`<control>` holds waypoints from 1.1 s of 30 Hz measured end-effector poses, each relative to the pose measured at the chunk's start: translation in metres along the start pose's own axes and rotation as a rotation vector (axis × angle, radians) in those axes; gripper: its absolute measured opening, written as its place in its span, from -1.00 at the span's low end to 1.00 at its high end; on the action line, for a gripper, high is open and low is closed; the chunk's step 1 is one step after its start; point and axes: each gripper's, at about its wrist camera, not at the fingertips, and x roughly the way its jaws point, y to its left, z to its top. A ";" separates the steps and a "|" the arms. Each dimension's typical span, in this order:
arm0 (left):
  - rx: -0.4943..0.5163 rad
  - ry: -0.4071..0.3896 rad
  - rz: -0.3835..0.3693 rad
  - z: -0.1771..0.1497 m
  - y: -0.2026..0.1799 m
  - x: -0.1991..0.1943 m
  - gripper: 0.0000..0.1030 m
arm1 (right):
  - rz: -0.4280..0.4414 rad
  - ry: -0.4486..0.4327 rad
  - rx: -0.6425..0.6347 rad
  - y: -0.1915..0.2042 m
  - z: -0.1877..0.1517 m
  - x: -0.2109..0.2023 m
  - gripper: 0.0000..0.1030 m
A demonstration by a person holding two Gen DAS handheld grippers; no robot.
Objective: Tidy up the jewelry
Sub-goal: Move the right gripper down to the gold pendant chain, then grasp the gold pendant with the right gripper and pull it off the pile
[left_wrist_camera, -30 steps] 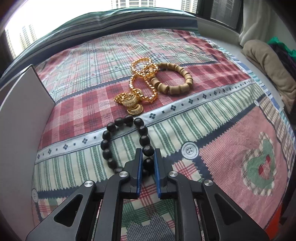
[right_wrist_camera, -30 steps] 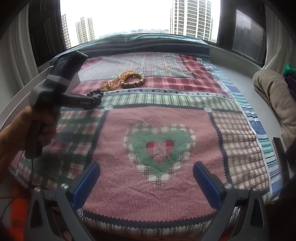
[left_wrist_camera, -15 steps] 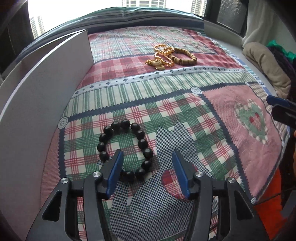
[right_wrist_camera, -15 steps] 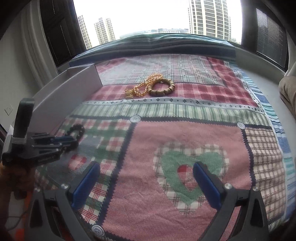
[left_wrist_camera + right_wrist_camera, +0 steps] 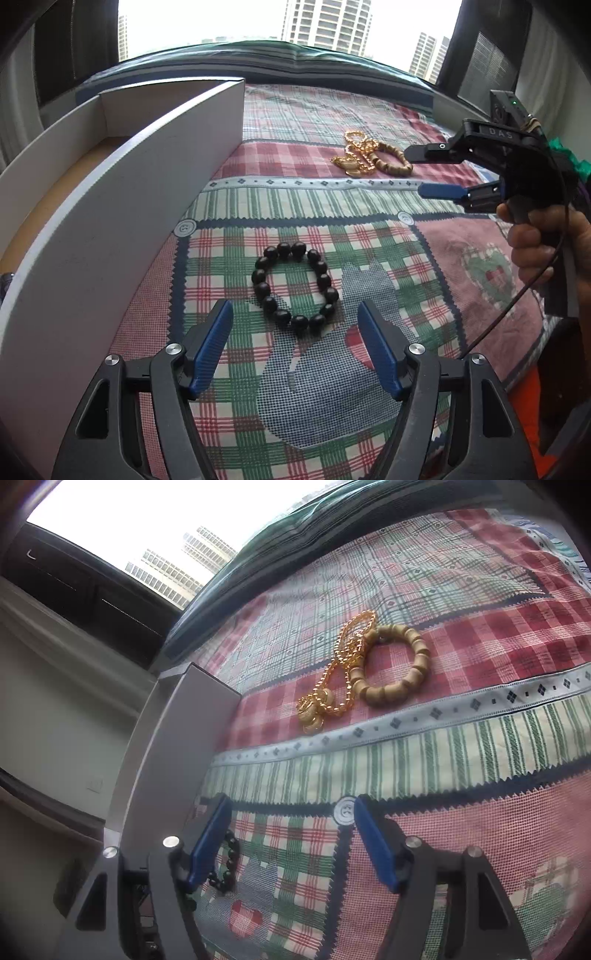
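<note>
A patchwork quilt (image 5: 369, 206) in red, green and white plaid covers the bed; a heart patch (image 5: 487, 273) lies at three o'clock; round button motifs (image 5: 183, 228) dot the seams; high-rise towers (image 5: 325, 22) stand beyond the window at twelve o'clock.

Daylight comes from the window (image 5: 258, 26) behind the bed, where the sky is blown out to plain white. The quilt (image 5: 369, 240) is evenly and softly lit, with only faint shadows under the black beads (image 5: 295, 288). Both views bend strongly toward the edges and darken to black at the corners. The right wrist view is tilted, its lower edge slightly soft.
</note>
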 end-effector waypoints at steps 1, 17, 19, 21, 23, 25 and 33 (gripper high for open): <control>-0.008 -0.001 0.001 0.000 0.002 -0.001 0.40 | 0.012 0.014 0.011 0.002 0.005 0.011 0.30; -0.142 -0.012 -0.004 -0.012 0.044 -0.008 0.42 | -0.329 -0.008 0.048 0.039 0.076 0.121 -0.01; -0.149 -0.009 -0.006 -0.012 0.045 -0.007 0.42 | -0.382 -0.010 0.001 0.045 0.080 0.126 -0.22; -0.157 -0.007 -0.007 -0.014 0.045 -0.009 0.41 | -0.439 -0.010 -0.070 0.048 0.081 0.129 -0.60; -0.162 -0.008 -0.004 -0.016 0.046 -0.011 0.42 | -0.434 -0.002 -0.114 0.049 0.080 0.128 -0.61; -0.164 -0.005 -0.006 -0.018 0.047 -0.011 0.42 | -0.383 0.004 -0.131 0.049 0.071 0.115 -0.78; -0.146 0.003 -0.010 -0.017 0.038 -0.009 0.42 | -0.276 0.107 -0.273 0.040 -0.010 0.041 -0.78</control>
